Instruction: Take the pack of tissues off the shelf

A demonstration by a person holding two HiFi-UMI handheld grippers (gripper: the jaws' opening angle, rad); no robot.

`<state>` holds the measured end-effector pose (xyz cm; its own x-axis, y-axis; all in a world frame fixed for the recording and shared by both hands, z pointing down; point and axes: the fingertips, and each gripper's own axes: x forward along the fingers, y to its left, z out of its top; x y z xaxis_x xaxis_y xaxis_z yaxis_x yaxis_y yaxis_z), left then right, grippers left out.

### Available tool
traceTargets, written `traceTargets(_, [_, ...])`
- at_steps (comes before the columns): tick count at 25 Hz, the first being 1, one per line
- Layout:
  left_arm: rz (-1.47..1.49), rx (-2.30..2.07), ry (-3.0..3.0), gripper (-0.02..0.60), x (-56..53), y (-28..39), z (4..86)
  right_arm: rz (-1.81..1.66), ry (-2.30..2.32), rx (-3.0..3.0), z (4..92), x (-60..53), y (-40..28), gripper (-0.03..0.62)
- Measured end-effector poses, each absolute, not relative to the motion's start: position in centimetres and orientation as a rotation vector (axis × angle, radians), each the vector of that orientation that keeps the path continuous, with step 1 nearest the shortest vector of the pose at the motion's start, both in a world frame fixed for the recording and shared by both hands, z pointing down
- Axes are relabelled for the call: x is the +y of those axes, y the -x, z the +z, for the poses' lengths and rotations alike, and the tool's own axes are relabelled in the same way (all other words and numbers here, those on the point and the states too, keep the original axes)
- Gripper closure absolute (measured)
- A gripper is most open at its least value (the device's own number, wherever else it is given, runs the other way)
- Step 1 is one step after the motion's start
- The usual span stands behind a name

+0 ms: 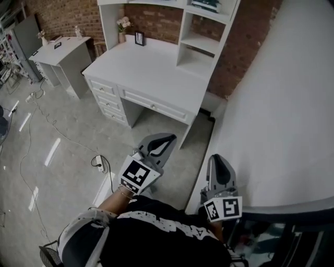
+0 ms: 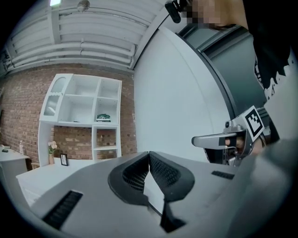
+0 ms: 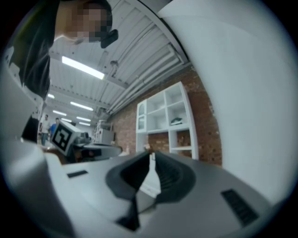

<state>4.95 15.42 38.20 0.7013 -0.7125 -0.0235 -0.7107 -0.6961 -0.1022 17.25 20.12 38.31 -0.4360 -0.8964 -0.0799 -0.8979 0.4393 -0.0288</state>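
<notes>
The pack of tissues (image 1: pixel 206 5) is a green packet lying in an upper compartment of the white shelf unit (image 1: pixel 201 49) over the desk, far ahead of me. It also shows small in the left gripper view, tissues (image 2: pixel 103 117), and in the right gripper view, tissues (image 3: pixel 177 121). My left gripper (image 1: pixel 162 140) is held low near my body, shut and empty, its tips (image 2: pixel 149 153) touching. Beside it my right gripper (image 1: pixel 218 164) is also shut with nothing in it, tips (image 3: pixel 151 154) together. Both are well short of the shelf.
A white desk (image 1: pixel 151 68) with drawers carries a small picture frame (image 1: pixel 139 37) and a flower vase (image 1: pixel 122 26). A large white panel (image 1: pixel 282 104) runs along my right. A second small table (image 1: pixel 60 52) stands at the far left. A power strip (image 1: pixel 99 162) and cables lie on the floor.
</notes>
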Motion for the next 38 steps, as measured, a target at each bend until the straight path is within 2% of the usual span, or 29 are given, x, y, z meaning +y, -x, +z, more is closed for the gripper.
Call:
traceTargets(12, [-0.027, 1.137, 2.853, 0.546, 6.5, -1.2, 38.7, 0.005, 1.678, 2.601, 38.4, 11.4, -13.4, 0.559])
traceTargets(26, [0.007, 1.158, 2.887, 0.545, -2.8, 7.4, 39.4, 0.018, 1.719, 2.625, 37.9, 1.8, -5.4, 0.533])
traceTargets(38, [0.005, 1.128, 2.932, 0.545, -7.2, 11.7, 40.4, 0.025, 1.809, 2.594, 37.7, -2.5, -2.1, 0.516])
